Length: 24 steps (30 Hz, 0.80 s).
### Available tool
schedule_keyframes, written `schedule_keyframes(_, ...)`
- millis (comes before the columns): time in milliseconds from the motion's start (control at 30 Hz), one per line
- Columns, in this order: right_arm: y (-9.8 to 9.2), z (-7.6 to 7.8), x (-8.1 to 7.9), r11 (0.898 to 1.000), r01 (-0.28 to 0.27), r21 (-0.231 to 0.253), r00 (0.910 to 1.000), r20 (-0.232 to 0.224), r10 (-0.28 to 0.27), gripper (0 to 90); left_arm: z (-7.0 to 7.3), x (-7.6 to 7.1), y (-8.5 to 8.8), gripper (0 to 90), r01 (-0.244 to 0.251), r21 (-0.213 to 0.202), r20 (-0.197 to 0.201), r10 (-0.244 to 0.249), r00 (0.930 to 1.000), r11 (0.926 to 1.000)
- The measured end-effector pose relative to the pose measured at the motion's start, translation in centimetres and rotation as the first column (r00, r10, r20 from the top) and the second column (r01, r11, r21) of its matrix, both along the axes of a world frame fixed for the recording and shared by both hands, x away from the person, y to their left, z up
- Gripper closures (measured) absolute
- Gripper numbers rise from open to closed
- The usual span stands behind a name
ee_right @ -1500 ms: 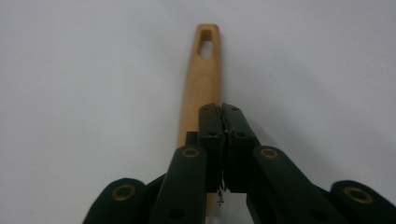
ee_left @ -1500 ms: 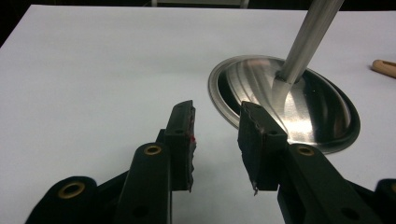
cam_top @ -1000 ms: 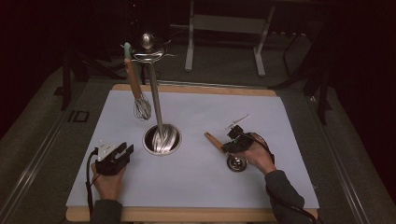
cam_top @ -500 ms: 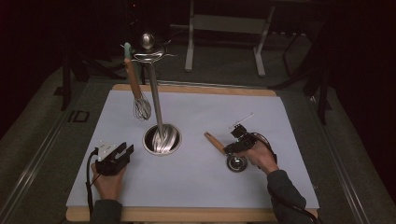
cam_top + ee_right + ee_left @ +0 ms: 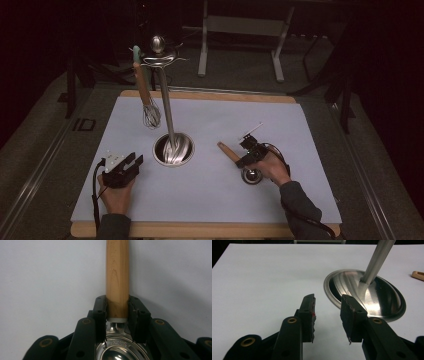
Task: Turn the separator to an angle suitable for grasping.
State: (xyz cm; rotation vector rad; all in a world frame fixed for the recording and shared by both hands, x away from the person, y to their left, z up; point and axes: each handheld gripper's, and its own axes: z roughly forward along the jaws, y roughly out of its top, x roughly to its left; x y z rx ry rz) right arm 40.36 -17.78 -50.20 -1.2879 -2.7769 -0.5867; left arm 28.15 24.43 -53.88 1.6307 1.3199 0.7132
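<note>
Right gripper (image 5: 117,317): jaws just opening, wooden handle (image 5: 117,277) between them, pads at its sides or barely off; pressing or not, impossible to tell.
Ladle (image 5: 251,175): lying on the white mat (image 5: 310,150), steel bowl under the right hand, handle pointing toward the stand's base (image 5: 173,150).
Left gripper (image 5: 327,315): jaws apart, nothing between them, resting on the mat just beside the base.
Stand: upright pole (image 5: 167,107) rising from the round steel base.
Whisk (image 5: 150,112): hanging from the stand's top, wires down.

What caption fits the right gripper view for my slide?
Right gripper jaws flanking the wooden handle of a steel ladle lying on the white table.
</note>
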Motion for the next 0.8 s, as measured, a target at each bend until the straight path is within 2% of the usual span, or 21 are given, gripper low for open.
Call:
schedule_keyframes(133,0.4,0.1,-0.3,1.000,0.004,-0.020,0.9999,0.016,-0.004,70.5,0.0,0.0,0.0,64.7,0.000,0.000,0.000,0.000,1.0000,1.0000)
schedule_keyframes(233,0.5,0.3,-0.4,1.000,0.013,0.005,0.9997,0.023,-0.013,71.1,0.0,0.0,0.0,64.7,0.000,-0.001,0.000,0.000,1.0000,1.0000)
schedule_keyframes(800,1.4,1.2,-1.1,0.999,-0.030,0.037,0.9971,0.071,0.027,71.1,0.0,0.0,0.0,64.7,0.000,-0.001,0.000,0.000,1.0000,1.0000)
